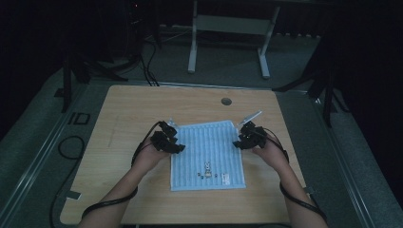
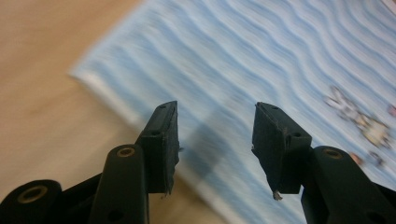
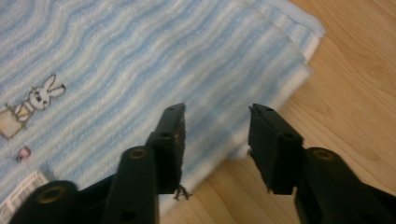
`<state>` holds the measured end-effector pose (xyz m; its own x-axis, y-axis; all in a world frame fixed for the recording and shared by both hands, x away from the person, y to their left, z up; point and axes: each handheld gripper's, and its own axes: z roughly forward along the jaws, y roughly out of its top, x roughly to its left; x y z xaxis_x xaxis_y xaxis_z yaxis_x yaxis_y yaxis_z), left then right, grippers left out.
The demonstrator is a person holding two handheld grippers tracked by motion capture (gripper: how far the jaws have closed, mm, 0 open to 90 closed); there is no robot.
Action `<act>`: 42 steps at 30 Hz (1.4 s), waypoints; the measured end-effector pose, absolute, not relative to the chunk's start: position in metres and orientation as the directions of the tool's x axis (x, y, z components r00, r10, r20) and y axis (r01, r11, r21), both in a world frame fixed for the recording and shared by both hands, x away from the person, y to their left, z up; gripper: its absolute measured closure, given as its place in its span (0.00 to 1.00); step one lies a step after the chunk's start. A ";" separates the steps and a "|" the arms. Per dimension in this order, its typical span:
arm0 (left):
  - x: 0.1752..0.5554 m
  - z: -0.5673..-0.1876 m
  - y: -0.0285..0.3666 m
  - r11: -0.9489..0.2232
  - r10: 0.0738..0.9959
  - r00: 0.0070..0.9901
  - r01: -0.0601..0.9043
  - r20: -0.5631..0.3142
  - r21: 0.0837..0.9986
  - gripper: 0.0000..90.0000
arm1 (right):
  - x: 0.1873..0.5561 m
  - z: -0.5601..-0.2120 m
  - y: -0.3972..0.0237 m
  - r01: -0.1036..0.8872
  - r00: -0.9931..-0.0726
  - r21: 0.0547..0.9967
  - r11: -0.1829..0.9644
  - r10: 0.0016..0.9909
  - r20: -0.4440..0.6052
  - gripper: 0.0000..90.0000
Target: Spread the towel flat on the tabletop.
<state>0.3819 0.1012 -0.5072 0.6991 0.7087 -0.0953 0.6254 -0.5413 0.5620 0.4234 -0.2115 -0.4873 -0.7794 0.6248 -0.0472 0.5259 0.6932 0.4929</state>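
towel (image 1: 207, 151): blue-striped, flat on bench (image 1: 142, 102), rabbit print (image 3: 39, 95), label unreadable | left hand-held gripper (image 2: 215, 135): jaws apart, empty, over left edge | right hand-held gripper (image 3: 215, 135): same, right edge

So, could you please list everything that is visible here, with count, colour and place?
towel: 1, light blue with white stripes, folded, flat on the middle of the table
rabbit print: 1, white, on the towel near its front edge
table: 1, light wood, centre
round hole: 1, grey, at the far edge of the table
frame legs: 2, white, on the floor behind the table
left gripper: 1, black, open, over the towel's left edge
right gripper: 1, black, open, over the towel's right edge
forearms: 2, bottom of the high view
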 end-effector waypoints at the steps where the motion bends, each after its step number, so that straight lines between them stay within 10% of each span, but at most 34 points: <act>1: 0.382 -0.510 0.099 -0.551 0.704 0.705 0.623 -0.092 0.556 0.57 | 0.424 -0.491 -0.209 0.521 -0.785 0.490 0.699 0.617 -0.045 0.71; 31: 0.476 -0.533 0.039 -0.555 0.740 0.671 0.640 -0.035 0.531 0.57 | 0.483 -0.523 -0.242 0.691 -0.635 0.420 0.588 0.771 -0.035 0.70; 42: 0.410 -0.506 0.062 -0.582 0.619 0.779 0.539 -0.099 0.610 0.48 | 0.434 -0.512 -0.252 0.604 -0.716 0.463 0.649 0.697 -0.043 0.56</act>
<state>0.4097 0.0621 -0.5057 0.7795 0.6186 -0.0986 0.5387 -0.5816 0.6096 0.4341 -0.2525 -0.5117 -0.7158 0.6970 -0.0431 0.6038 0.6488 0.4632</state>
